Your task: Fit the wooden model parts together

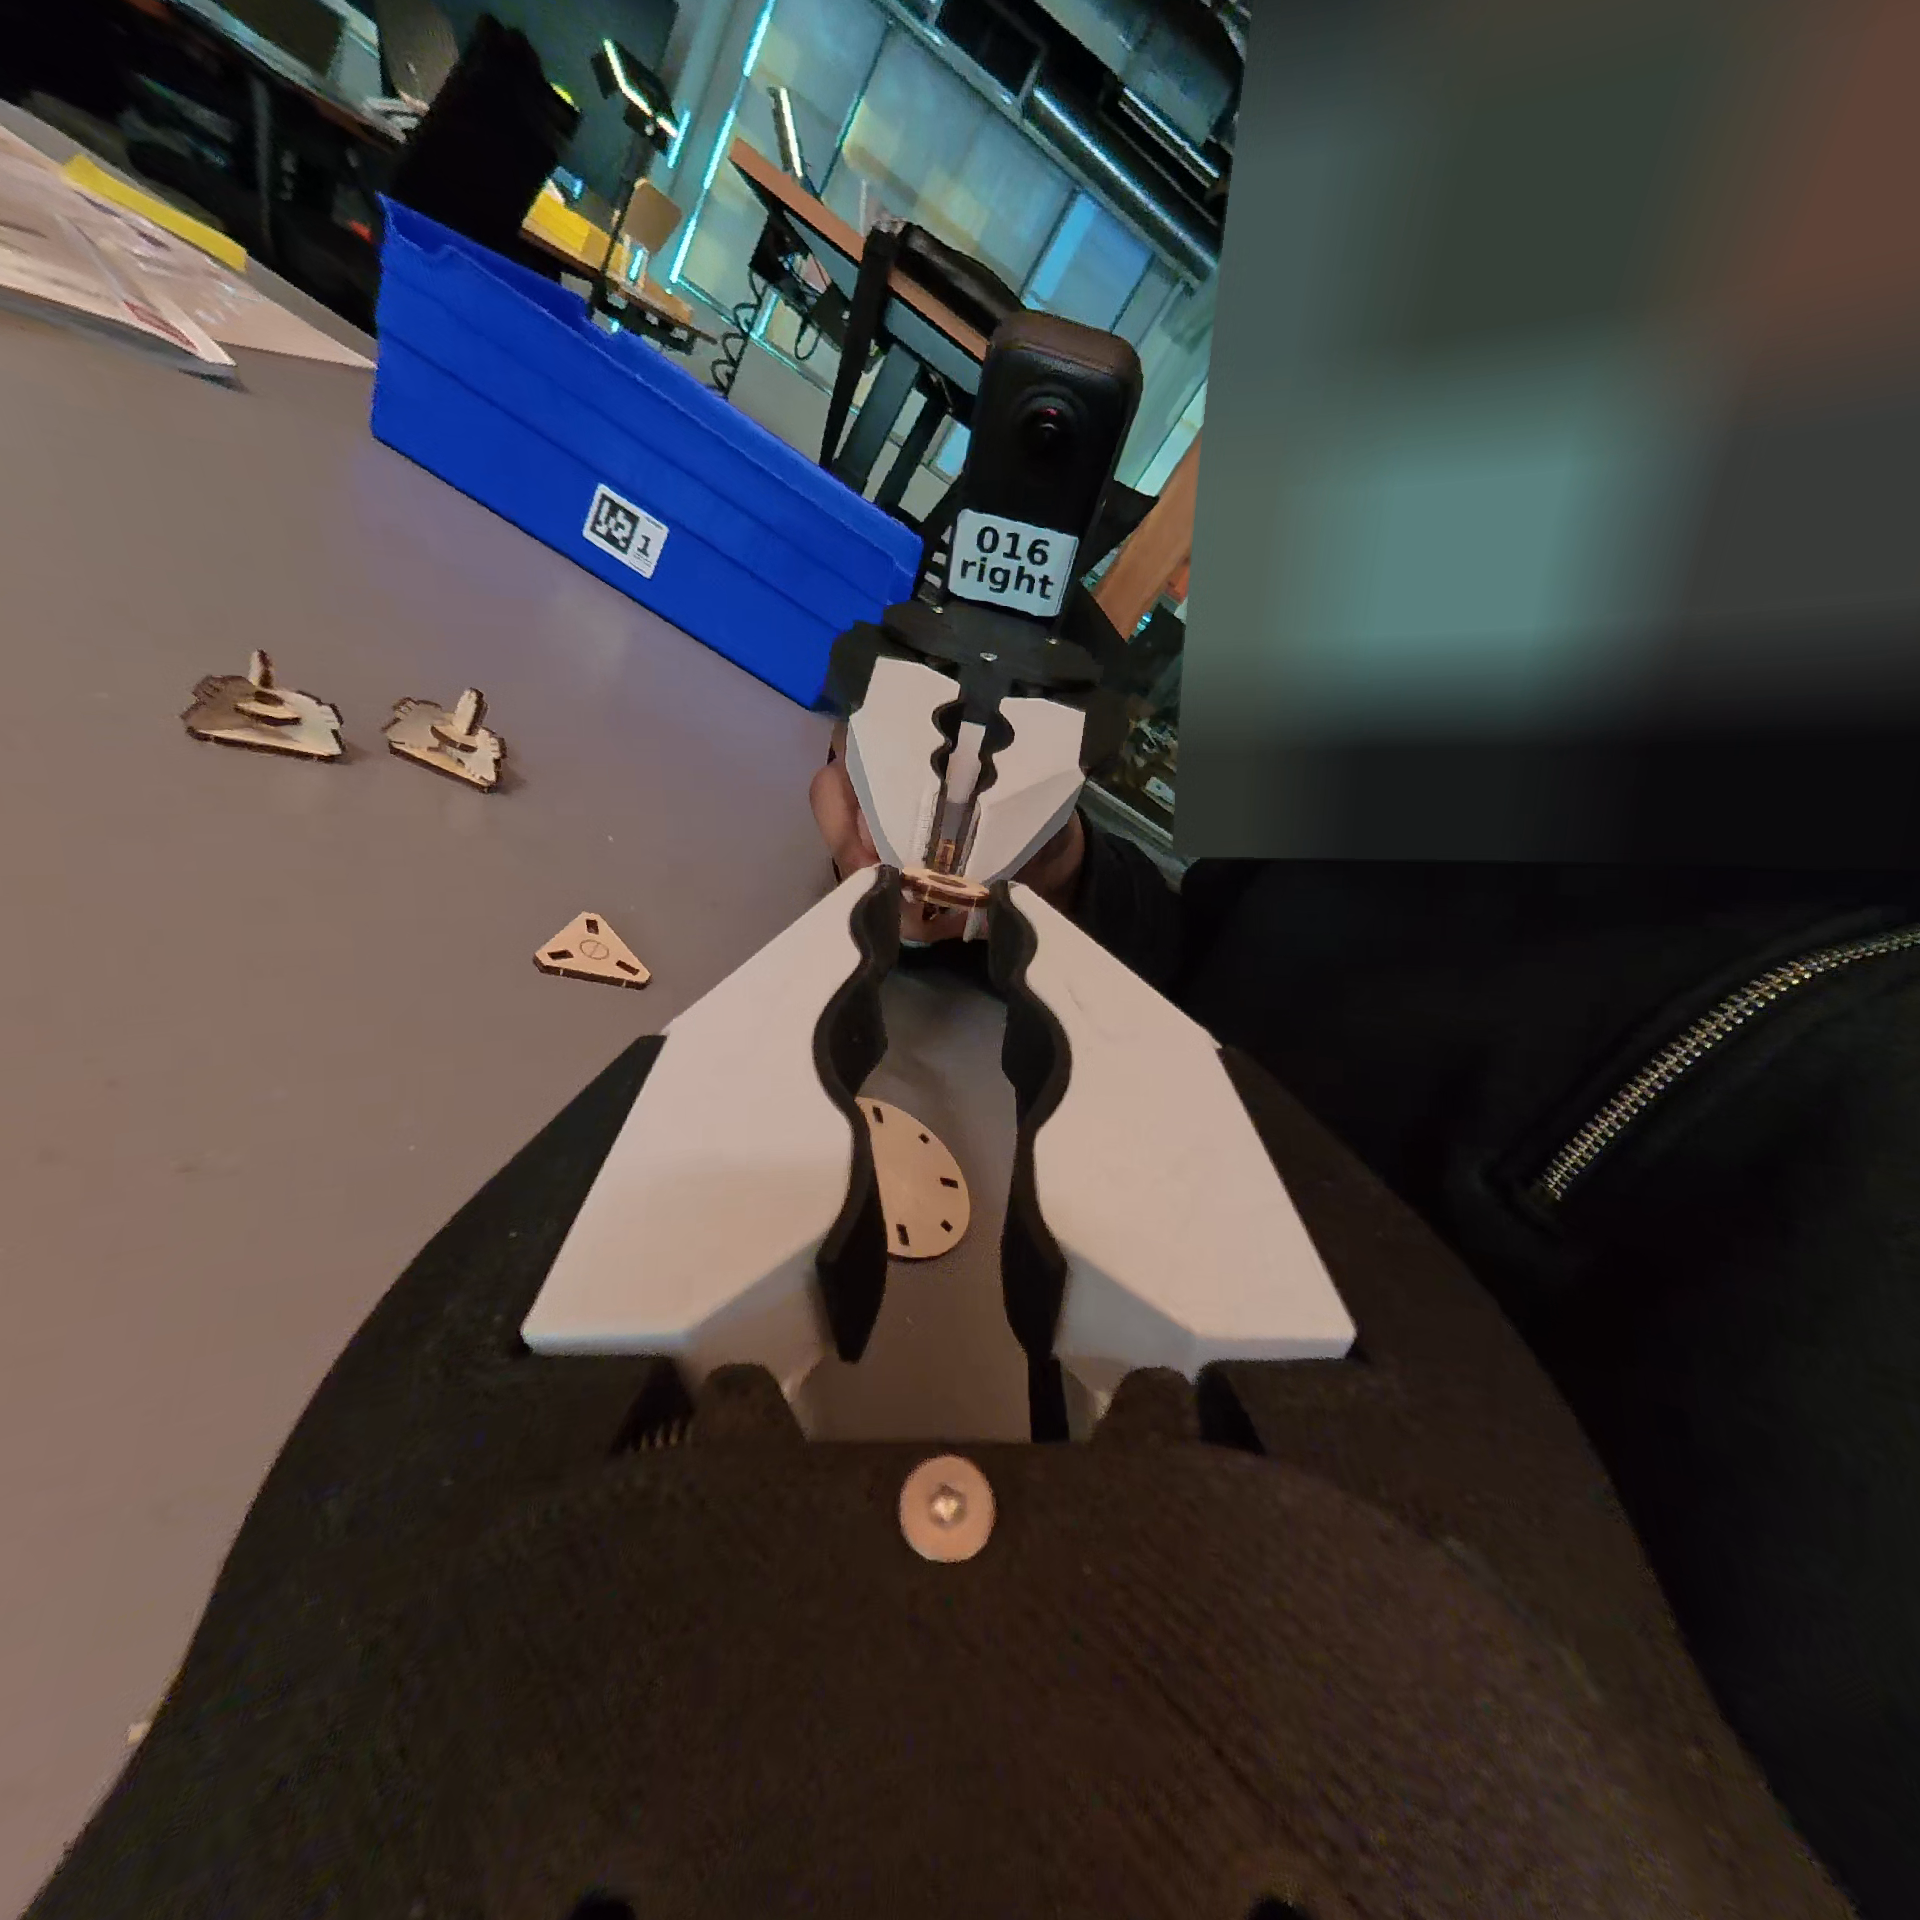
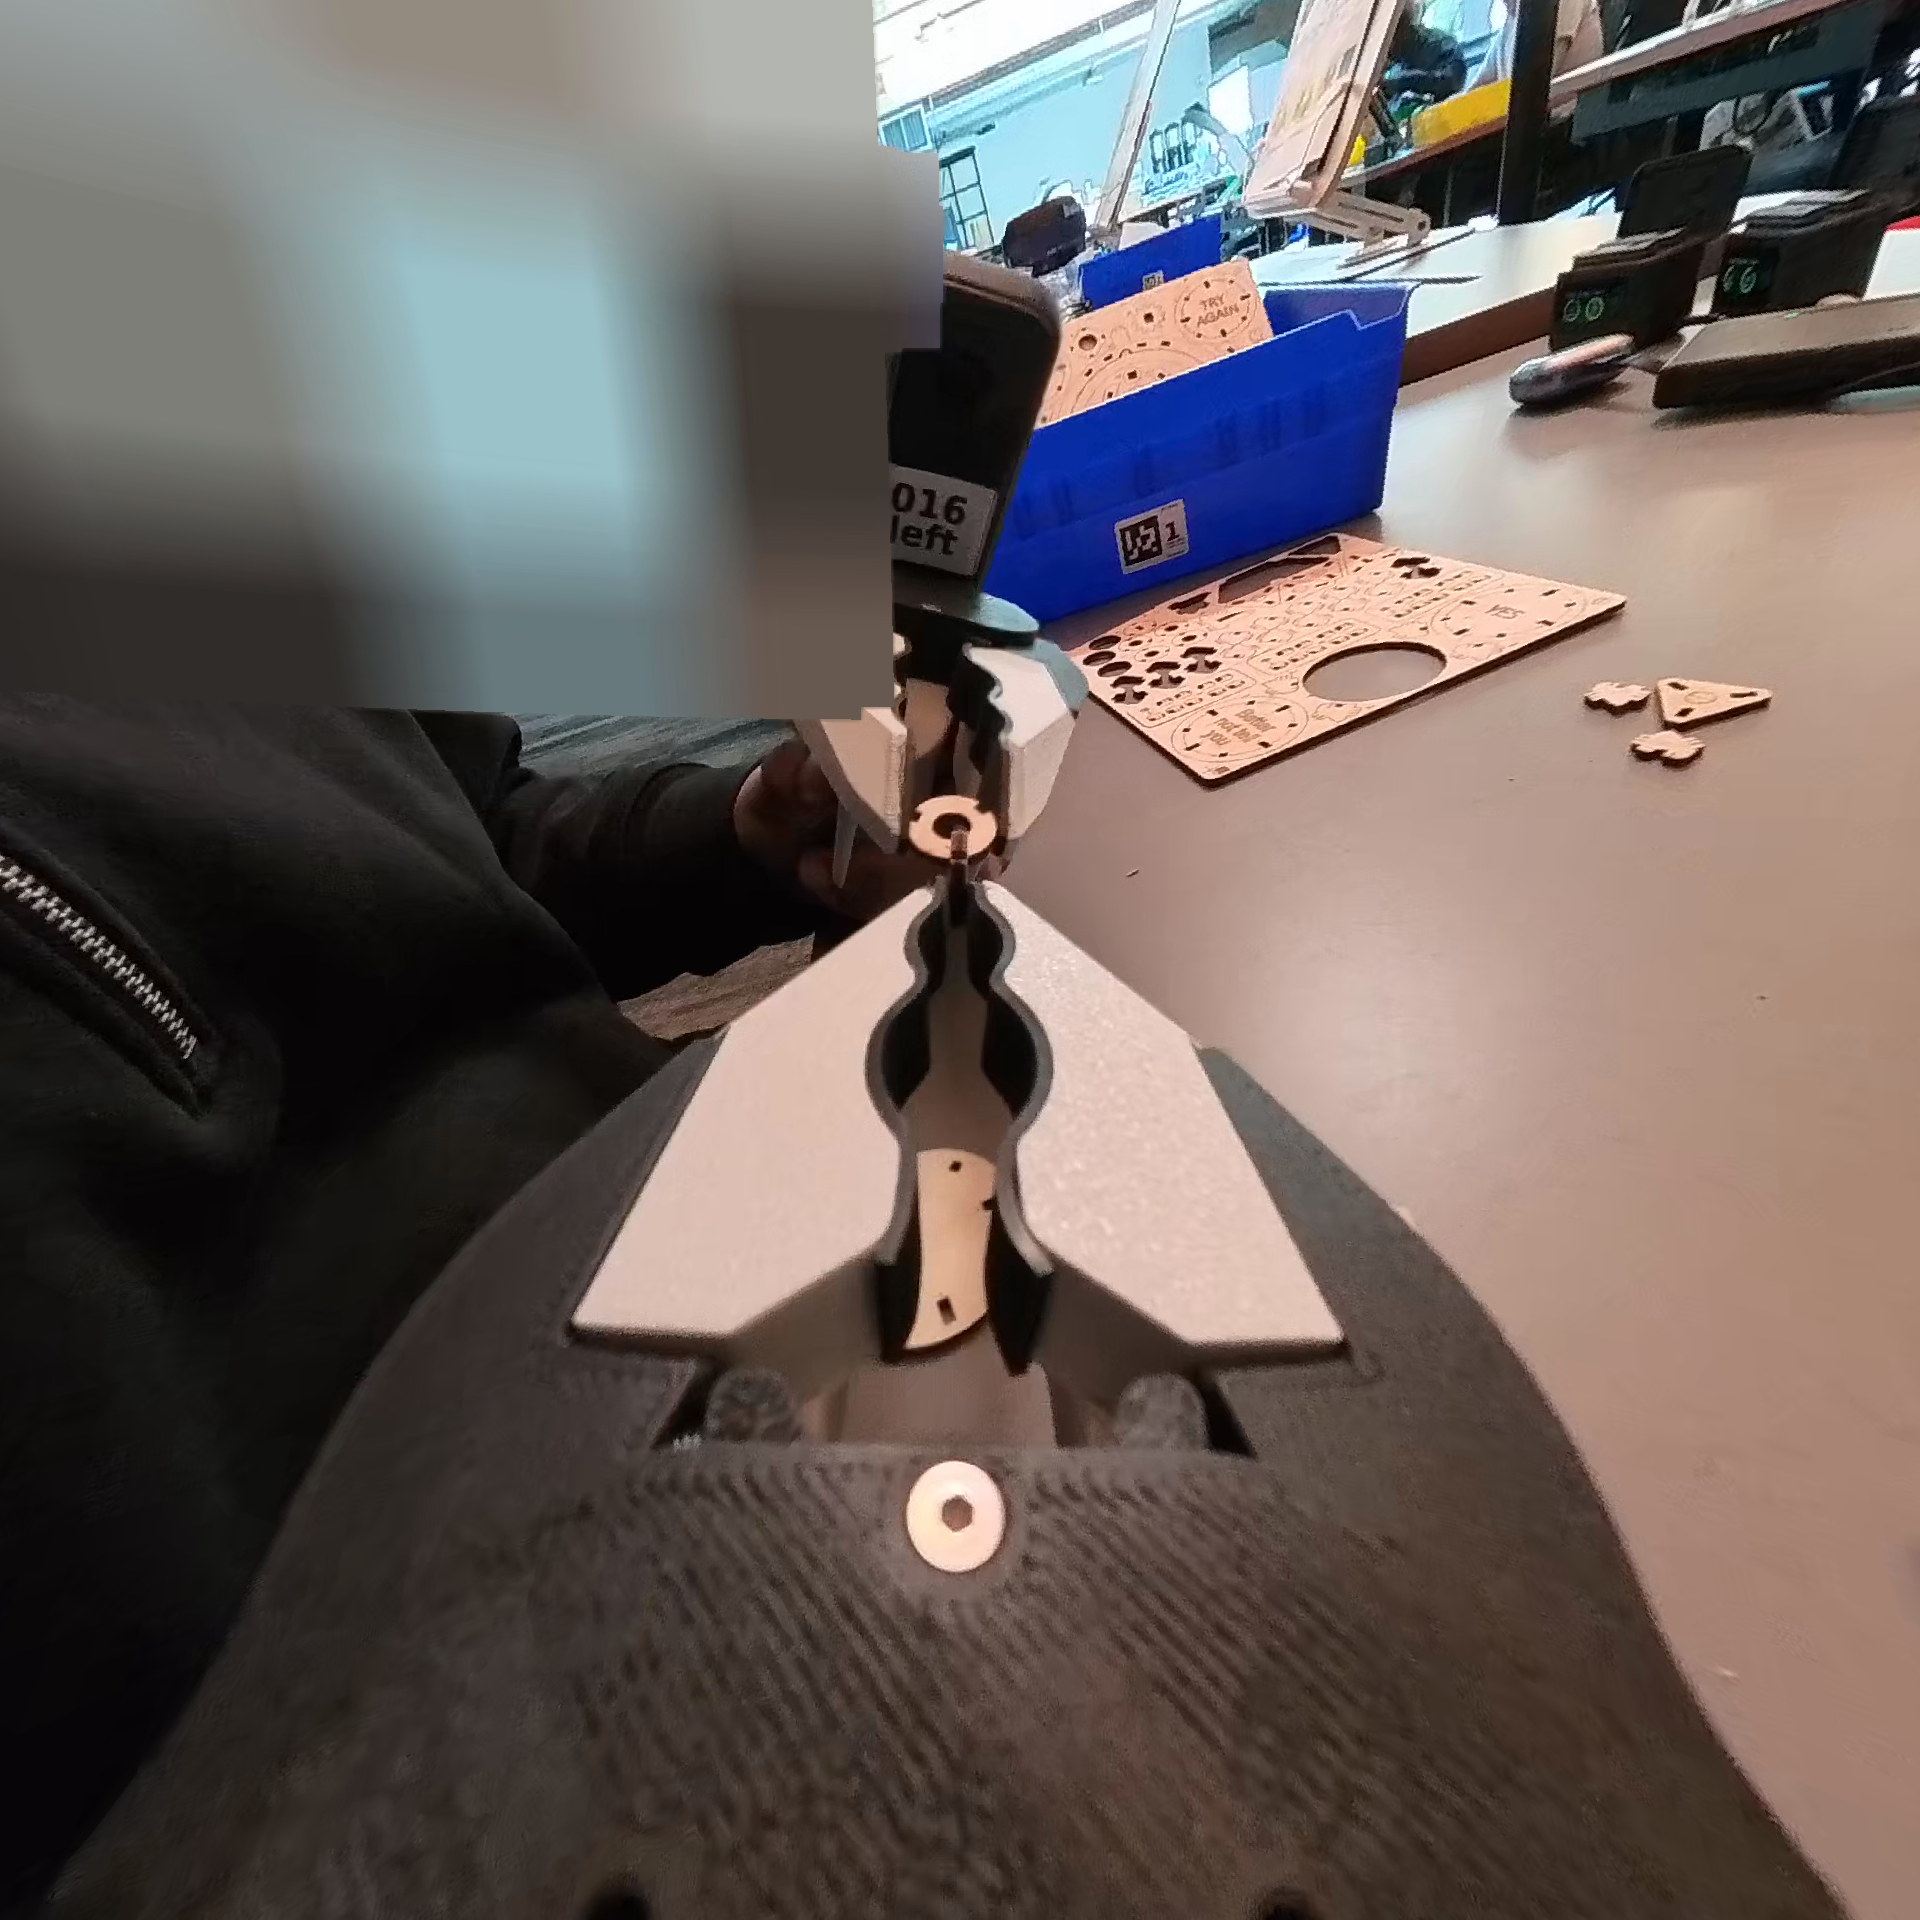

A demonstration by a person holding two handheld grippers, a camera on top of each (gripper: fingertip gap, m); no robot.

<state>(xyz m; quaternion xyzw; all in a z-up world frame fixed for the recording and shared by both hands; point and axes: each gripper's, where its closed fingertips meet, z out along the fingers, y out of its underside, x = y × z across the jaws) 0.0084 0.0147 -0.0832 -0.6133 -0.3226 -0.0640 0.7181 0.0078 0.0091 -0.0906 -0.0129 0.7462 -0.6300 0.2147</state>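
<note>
My left gripper (image 1: 943,894) is shut on a small wooden ring (image 1: 943,886) and holds it flat between its fingertips, above the grey table (image 1: 416,1039). My right gripper (image 2: 956,902) faces it tip to tip. It is shut on a thin wooden pin (image 2: 954,847), whose end sits at the hole of the ring (image 2: 951,819). The right gripper also shows in the left wrist view (image 1: 951,847), and the left gripper in the right wrist view (image 2: 951,831). A round wooden disc (image 1: 920,1184) lies on the table below both grippers.
A wooden triangle (image 1: 592,951) and two small wooden assemblies (image 1: 265,717) (image 1: 449,740) lie to the left. A blue bin (image 2: 1226,457) with wooden sheets stands at the back, with a cut-out wooden sheet (image 2: 1351,644) and loose pieces (image 2: 1704,701) before it. A person's black jacket (image 1: 1558,1143) is close by.
</note>
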